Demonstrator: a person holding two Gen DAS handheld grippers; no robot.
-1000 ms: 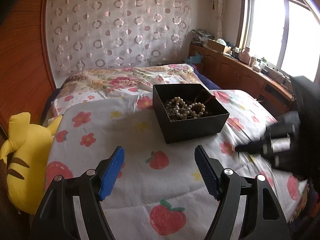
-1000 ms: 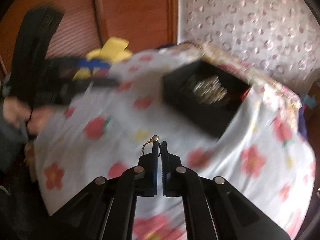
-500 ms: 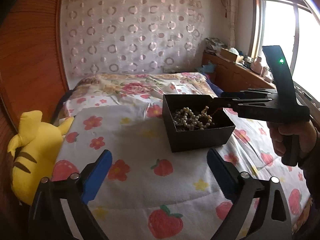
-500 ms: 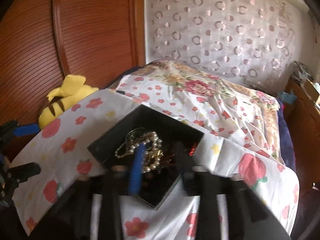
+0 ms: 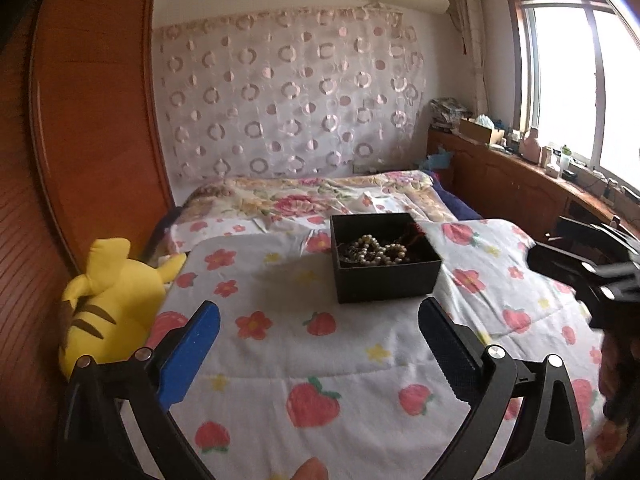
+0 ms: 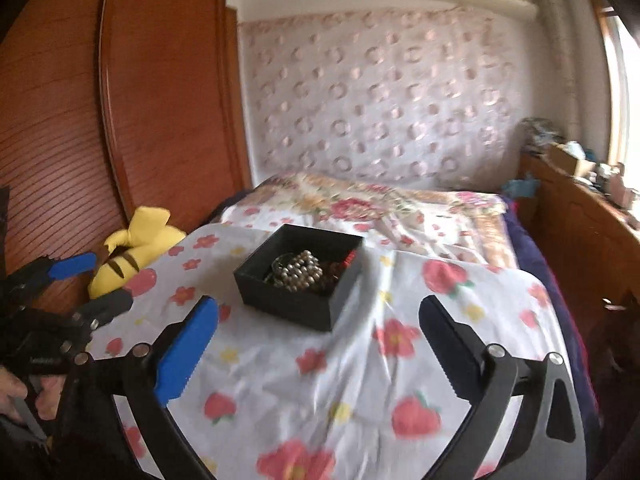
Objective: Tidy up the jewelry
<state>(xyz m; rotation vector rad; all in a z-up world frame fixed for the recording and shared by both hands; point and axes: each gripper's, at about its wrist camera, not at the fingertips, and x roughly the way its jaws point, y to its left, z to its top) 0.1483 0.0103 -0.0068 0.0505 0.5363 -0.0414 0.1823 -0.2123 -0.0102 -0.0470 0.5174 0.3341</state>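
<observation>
Your left gripper [image 5: 319, 334] is spread wide with nothing between its blue and black pads, hovering over the strawberry-print bedspread [image 5: 360, 360]. Just ahead of it, a touch to the right, sits the black box [image 5: 386, 276] on the bed, with the pearl beads [image 5: 376, 250] heaped inside beside something red.

Your right gripper [image 6: 319, 320] is opening, its jaws far apart and empty, no pad touching anything. The same black box [image 6: 296, 296] lies straight ahead of it, angled corner-on, with the beads [image 6: 302, 272] piled in the middle.

Off to your right gripper's left, the yellow plush toy [image 6: 132, 252] rests at the bed's edge against the wooden wardrobe [image 6: 120, 100]. There's small lettering on the other tool's body, but it's too blurred to read.
</observation>
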